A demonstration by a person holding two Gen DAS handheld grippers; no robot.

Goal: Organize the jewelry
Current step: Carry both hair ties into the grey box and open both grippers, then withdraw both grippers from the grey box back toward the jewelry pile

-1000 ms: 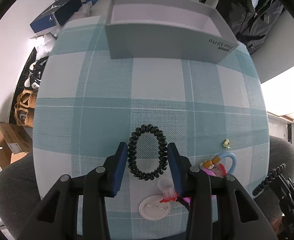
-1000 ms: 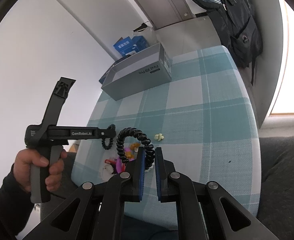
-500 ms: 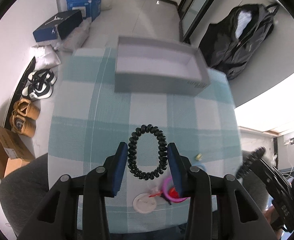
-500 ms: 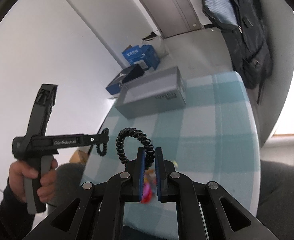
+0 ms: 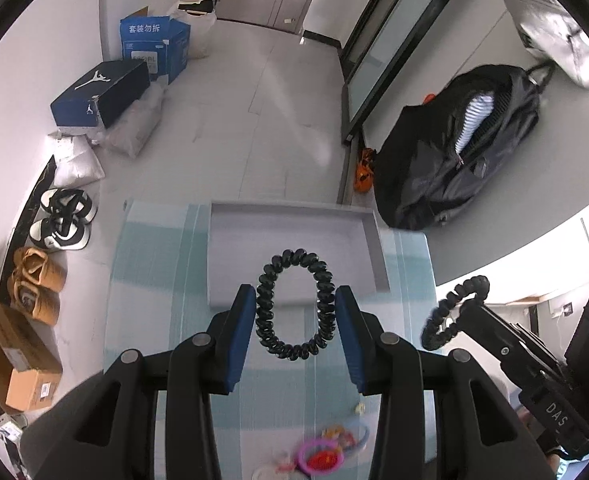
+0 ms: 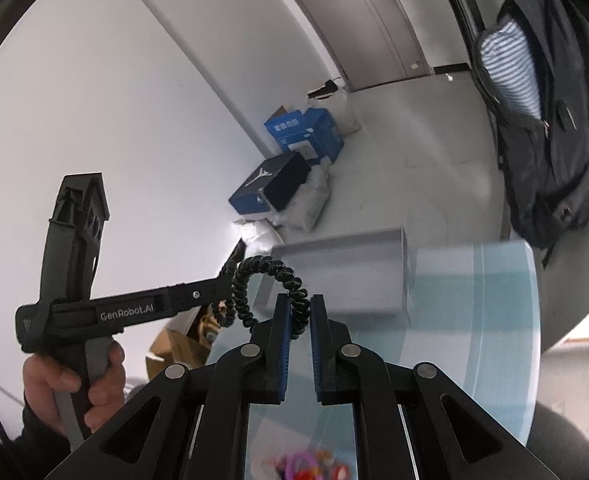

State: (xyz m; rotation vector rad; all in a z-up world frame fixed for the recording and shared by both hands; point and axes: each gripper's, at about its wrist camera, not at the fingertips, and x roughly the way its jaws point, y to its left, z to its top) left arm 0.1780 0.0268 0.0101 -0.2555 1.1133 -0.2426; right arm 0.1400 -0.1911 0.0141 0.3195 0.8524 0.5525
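My left gripper (image 5: 295, 322) is shut on a black spiral hair tie (image 5: 294, 304) and holds it high above the table, in line with the open grey box (image 5: 294, 236). My right gripper (image 6: 300, 322) is shut on a second black spiral hair tie (image 6: 272, 280), also raised; it shows at the right of the left wrist view (image 5: 450, 312). The left gripper's body (image 6: 134, 308) shows in the right wrist view. Loose colourful jewelry (image 5: 326, 452) lies on the teal checked cloth (image 5: 150, 280) near the front edge.
Shoe boxes (image 5: 102, 96), a blue carton (image 5: 154, 46) and shoes (image 5: 64, 218) sit on the floor to the left. A black backpack (image 5: 462, 152) leans at the right. A cardboard box (image 5: 14, 356) is at lower left.
Both grippers have risen well above the table with their hair ties. The table and grey box now look smaller and farther below.
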